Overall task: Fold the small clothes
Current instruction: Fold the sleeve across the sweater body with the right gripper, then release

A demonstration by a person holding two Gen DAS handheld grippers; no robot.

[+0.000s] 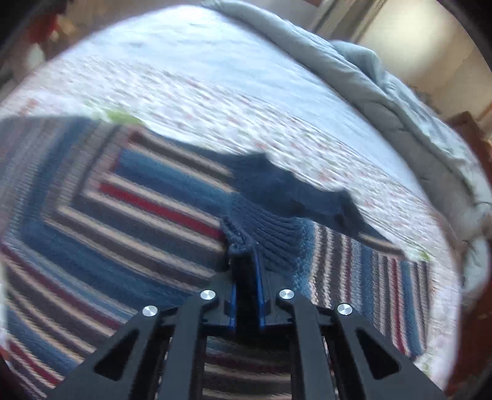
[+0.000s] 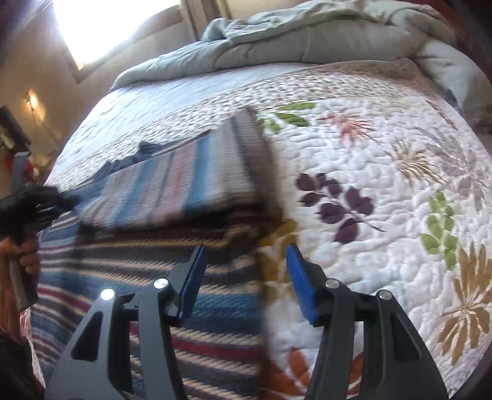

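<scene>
A striped knit sweater (image 1: 129,215) in blue, red, brown and cream lies on the bed. My left gripper (image 1: 244,249) is shut on its dark blue ribbed cuff (image 1: 264,227) and holds it over the sweater's body. In the right wrist view the sweater (image 2: 184,190) has a part folded over on top, and the left gripper (image 2: 46,200) shows at the far left edge. My right gripper (image 2: 246,261) is open and empty, just above the sweater's right edge.
The bed is covered by a white quilt (image 2: 384,184) with leaf and flower prints. A bunched grey duvet (image 2: 292,40) lies along the far side; it also shows in the left wrist view (image 1: 353,70). A bright window (image 2: 107,24) is behind.
</scene>
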